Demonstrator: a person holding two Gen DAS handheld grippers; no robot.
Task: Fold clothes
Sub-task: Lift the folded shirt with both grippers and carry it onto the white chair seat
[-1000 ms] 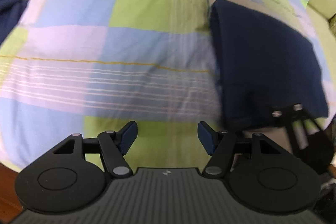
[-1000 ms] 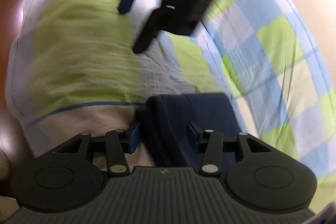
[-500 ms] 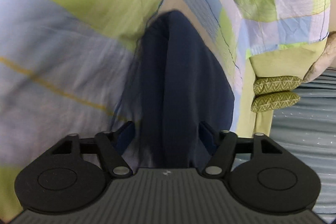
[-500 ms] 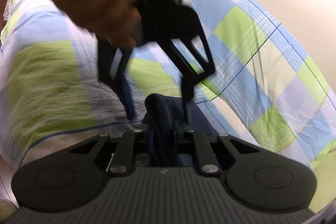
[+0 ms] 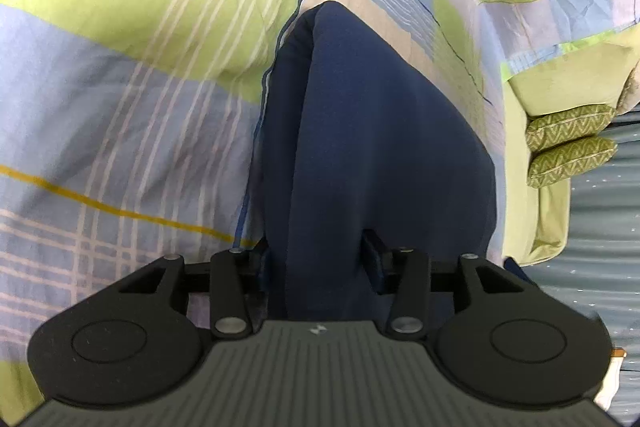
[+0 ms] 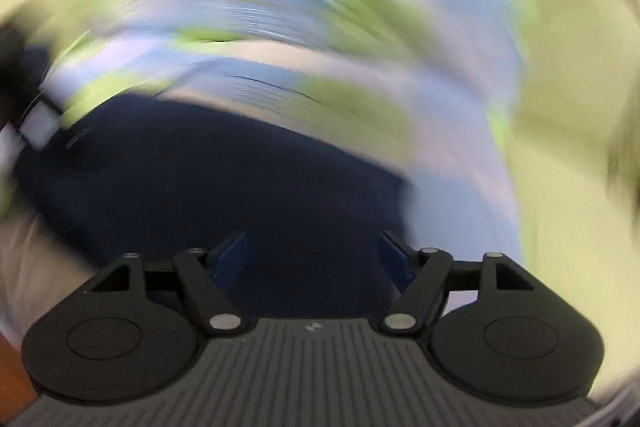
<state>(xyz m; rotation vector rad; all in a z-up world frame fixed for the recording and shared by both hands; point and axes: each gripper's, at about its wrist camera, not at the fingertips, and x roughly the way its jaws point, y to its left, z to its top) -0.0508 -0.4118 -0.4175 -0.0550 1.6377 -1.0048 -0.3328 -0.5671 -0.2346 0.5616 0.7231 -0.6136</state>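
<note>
On the green, blue and lilac checked bedsheet (image 5: 152, 75), one dark navy folded cloth garment (image 5: 372, 147), thick rounded fold ridge running far to near, left gripper (image 5: 320, 263) clamping its near end, jaws just eased wider, right gripper (image 6: 314, 257) blurred, jaws just sprung apart, empty above the navy, two green zigzag cushions (image 5: 568, 147) at right.

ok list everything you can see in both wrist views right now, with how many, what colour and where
navy garment: one, dark blue, folded, lying on the bedspread, one end between the left fingers
bedspread: one, checked green, blue and lilac, under the garment
zigzag cushions: two, olive green, stacked at the right edge of the left view
left hand-held gripper: one, black with blue pads, closed on the garment
right hand-held gripper: one, black with blue pads, jaws just opened, apart above the garment, view blurred
</note>
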